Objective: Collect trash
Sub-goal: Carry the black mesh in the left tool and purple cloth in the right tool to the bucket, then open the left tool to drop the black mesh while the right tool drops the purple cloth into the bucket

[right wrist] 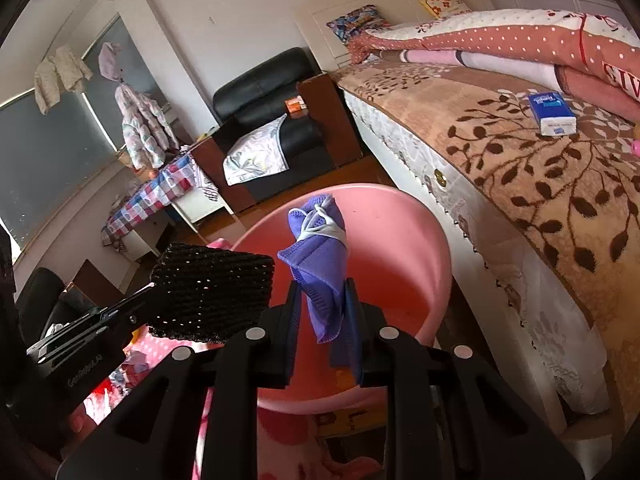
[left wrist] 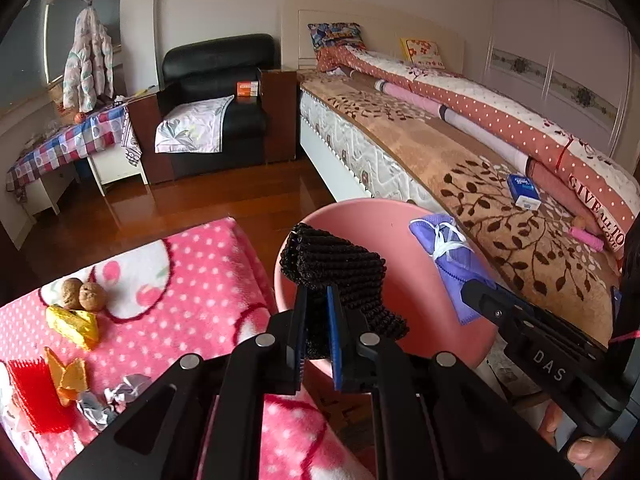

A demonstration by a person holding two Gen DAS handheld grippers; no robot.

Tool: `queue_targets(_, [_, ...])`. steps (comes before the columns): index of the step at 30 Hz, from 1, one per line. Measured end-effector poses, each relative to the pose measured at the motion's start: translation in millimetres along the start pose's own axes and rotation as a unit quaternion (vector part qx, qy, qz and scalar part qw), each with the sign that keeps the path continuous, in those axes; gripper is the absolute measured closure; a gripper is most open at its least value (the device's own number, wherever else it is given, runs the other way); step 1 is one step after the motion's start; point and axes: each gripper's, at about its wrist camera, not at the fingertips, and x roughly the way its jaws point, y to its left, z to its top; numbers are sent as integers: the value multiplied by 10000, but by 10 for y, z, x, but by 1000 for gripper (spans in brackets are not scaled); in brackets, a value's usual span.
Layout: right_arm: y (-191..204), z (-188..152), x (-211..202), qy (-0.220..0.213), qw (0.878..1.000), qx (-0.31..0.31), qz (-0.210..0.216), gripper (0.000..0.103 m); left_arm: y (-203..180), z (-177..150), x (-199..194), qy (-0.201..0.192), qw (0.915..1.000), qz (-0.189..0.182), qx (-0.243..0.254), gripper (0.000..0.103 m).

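Two hand-held grippers over pink basin (left wrist: pixel 400 216), left (left wrist: pixel 318 320) pinching black mesh (left wrist: pixel 340 272), right (right wrist: pixel 322 312) pinching purple mask (right wrist: pixel 320 248)

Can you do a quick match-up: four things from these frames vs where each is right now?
Things:
1. black foam net
2. purple face mask
3. blue tissue pack
4. two walnuts

Places:
A. on the pink polka-dot blanket
B. on the leaf-patterned bedspread
C. clamped in the left gripper, over the pink basin
D. clamped in the right gripper, over the pink basin

Pairs: 1-C, 2-D, 3-B, 4-A
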Motion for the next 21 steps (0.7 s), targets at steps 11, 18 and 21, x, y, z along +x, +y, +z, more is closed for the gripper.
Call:
queue_targets(11, [-73, 1, 146, 58, 9999, 3, -152, 82, 0, -19, 85, -4, 10000, 10, -2, 67])
queue_targets(18, [-61, 3, 149, 53, 9996, -6, -275, 77, 28, -44, 54, -16, 10000, -18, -48, 56])
queue_targets(21, [-55, 7, 124, -30, 9996, -1, -293, 59, 55, -58, 28, -16, 9999, -35, -104, 56])
